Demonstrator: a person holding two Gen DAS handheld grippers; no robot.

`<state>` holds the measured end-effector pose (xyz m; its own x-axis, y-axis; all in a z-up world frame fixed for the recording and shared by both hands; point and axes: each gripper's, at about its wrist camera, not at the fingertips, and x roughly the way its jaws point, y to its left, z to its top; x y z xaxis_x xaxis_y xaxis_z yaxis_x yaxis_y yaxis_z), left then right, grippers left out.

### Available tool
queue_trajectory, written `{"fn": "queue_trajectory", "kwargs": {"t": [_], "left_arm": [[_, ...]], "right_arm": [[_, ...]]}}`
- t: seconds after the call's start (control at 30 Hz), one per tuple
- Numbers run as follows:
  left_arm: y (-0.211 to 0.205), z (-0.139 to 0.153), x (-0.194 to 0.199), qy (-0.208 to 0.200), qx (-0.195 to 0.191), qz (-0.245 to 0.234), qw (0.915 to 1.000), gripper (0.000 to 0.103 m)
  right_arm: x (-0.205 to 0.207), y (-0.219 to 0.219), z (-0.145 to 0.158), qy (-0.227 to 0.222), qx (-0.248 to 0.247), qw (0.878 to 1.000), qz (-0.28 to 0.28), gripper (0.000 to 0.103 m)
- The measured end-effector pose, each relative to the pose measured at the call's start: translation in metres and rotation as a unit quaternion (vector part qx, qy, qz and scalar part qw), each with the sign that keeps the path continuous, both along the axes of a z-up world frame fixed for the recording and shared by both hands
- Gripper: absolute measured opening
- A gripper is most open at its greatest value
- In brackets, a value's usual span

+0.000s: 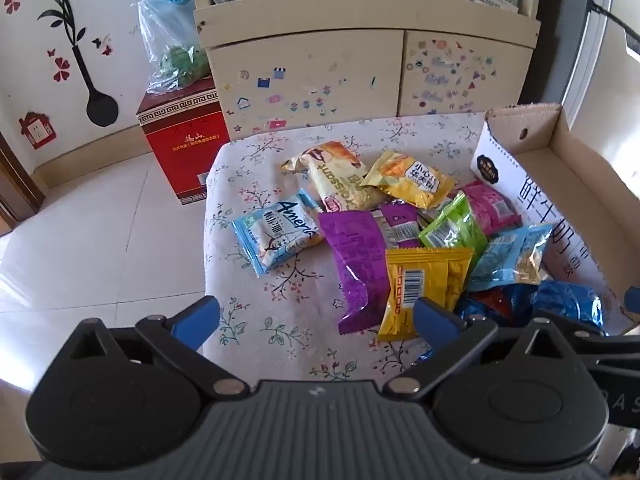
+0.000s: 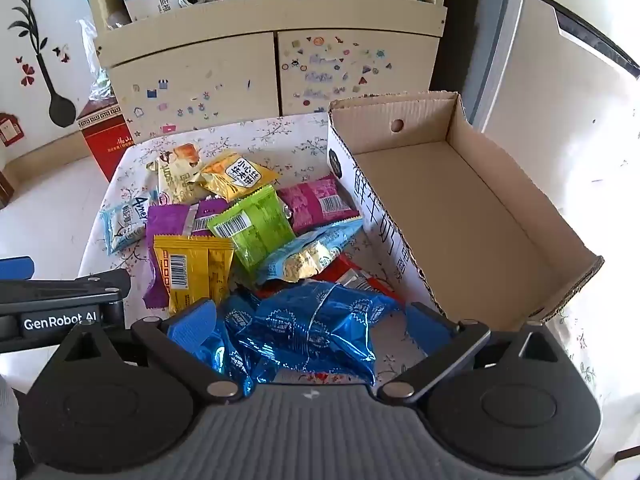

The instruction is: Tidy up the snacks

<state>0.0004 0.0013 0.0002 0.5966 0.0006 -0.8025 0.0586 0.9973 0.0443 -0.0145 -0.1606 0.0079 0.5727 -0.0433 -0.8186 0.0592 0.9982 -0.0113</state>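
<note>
Straddling the blue packets (image 2: pixel 308 332), the right tongs (image 2: pixel 312 320) gape; left tongs (image 1: pixel 316 316) gape over bare tablecloth (image 1: pixel 256 320).

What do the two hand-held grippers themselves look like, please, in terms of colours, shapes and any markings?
Both look alike. The left hand-held gripper and the right hand-held gripper each have two blue fingers on black angled linkage arms with silver pivot pins. These meet a grey ribbed body flanked by two rounded black housings. In the right wrist view, the left unit's side carries white "GenRobot AI" lettering. No cables or sleeves show.
</note>
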Motion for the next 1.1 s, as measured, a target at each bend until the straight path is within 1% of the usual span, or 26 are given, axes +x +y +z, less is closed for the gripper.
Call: {"fn": "queue_trajectory", "kwargs": {"t": [0.1, 0.2, 0.53, 0.73, 0.93, 1.1], "left_arm": [[0.006, 0.001, -0.001, 0.0, -0.009, 0.004, 1.0, 0.102], [-0.007, -0.004, -0.003, -0.003, 0.024, 0.002, 0.9997, 0.102], [-0.007, -0.006, -0.002, 0.006, 0.032, 0.002, 0.9995, 0.101], [-0.01, -0.004, -0.002, -0.002, 0.046, -0.003, 0.9989, 0.101], [-0.008, -0.004, -0.002, 0.0, 0.046, -0.005, 0.9989, 0.101], [-0.006, -0.004, -0.002, 0.002, 0.036, -0.004, 0.9994, 0.101]], "right_arm": [[-0.001, 0.002, 0.003, -0.005, 0.002, 1.0, 0.0, 0.103], [0.001, 0.001, -0.003, 0.004, -0.002, 1.0, -0.002, 0.103], [-0.001, 0.004, -0.004, 0.008, -0.013, 1.0, -0.003, 0.103], [0.0, 0.003, -0.004, 0.01, -0.011, 1.0, -0.002, 0.103], [0.0, 0.004, -0.005, 0.012, -0.012, 1.0, -0.001, 0.103], [0.001, 0.004, -0.008, 0.014, -0.021, 1.0, -0.004, 0.103]]}}
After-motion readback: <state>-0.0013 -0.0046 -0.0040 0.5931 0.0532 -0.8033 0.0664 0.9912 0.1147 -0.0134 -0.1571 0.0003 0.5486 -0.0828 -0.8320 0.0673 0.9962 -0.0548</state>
